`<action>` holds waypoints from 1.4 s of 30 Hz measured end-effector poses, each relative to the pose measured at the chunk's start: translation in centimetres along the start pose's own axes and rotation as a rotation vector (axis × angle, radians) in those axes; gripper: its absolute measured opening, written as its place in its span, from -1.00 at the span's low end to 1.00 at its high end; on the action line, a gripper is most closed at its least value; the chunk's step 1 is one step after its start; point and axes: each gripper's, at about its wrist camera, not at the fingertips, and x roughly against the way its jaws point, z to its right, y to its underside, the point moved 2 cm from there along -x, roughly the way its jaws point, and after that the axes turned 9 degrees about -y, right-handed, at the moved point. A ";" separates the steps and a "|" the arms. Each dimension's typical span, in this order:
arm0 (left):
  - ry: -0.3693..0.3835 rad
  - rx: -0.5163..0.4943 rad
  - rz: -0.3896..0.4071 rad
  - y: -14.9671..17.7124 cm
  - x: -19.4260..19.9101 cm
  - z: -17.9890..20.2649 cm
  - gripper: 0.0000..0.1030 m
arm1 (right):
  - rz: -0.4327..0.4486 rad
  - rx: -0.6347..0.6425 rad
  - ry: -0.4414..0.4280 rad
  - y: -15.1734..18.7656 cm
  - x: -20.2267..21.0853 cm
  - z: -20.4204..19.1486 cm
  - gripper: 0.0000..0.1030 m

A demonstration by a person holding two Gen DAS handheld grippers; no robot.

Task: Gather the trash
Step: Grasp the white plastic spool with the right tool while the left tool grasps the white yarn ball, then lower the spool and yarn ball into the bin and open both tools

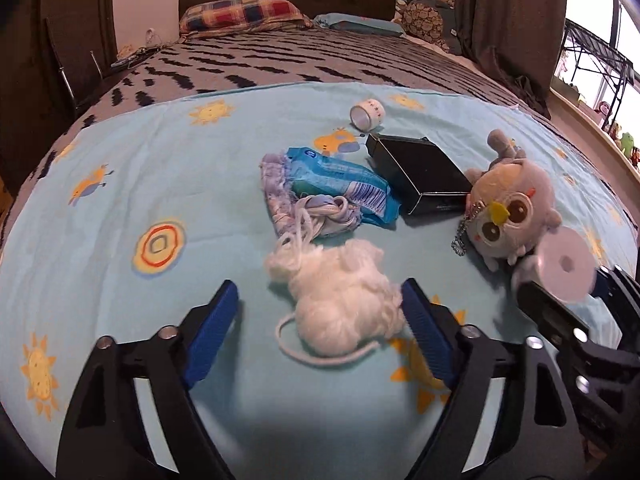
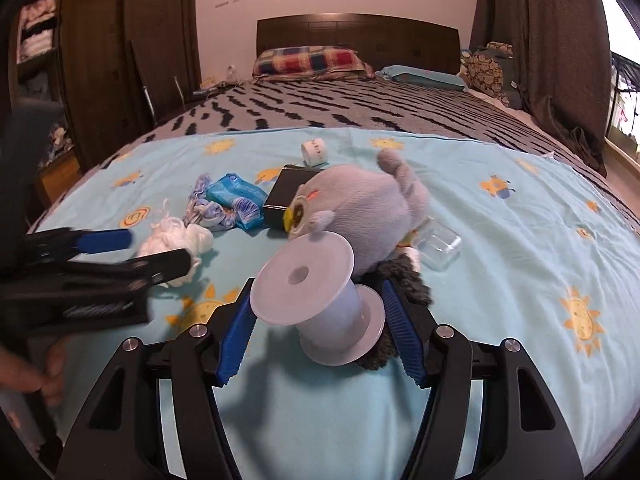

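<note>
A white wad of yarn (image 1: 340, 304) lies on the light blue sheet (image 1: 140, 168) between the open blue pads of my left gripper (image 1: 320, 304); the right pad touches it. It also shows in the right wrist view (image 2: 176, 240). An empty pale plastic spool (image 2: 320, 300) sits between the pads of my right gripper (image 2: 316, 312), whose jaws stand around its two flanges. The spool shows at the right edge of the left wrist view (image 1: 564, 268). A blue wipes packet (image 1: 344, 184) and a crumpled blue-white wrapper (image 1: 304, 208) lie behind the yarn.
A grey owl plush (image 2: 360, 208) lies just behind the spool. A black box (image 1: 420, 176), a small tape roll (image 1: 367, 114) and a clear plastic case (image 2: 440, 248) lie nearby. A dark fuzzy thing (image 2: 404, 276) is under the spool. Pillows and headboard are at the back.
</note>
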 end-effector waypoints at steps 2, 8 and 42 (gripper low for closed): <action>0.021 -0.002 -0.015 -0.1 -0.5 0.4 0.04 | 0.005 -0.001 -0.004 0.1 0.6 0.1 0.23; 0.032 -0.011 0.004 1.2 1.0 1.1 -0.16 | 0.034 -0.024 -0.025 0.4 3.2 0.3 0.23; 0.124 -0.131 -0.081 23.1 11.8 6.0 -0.16 | -0.169 -0.206 -0.081 18.1 10.4 -1.4 0.23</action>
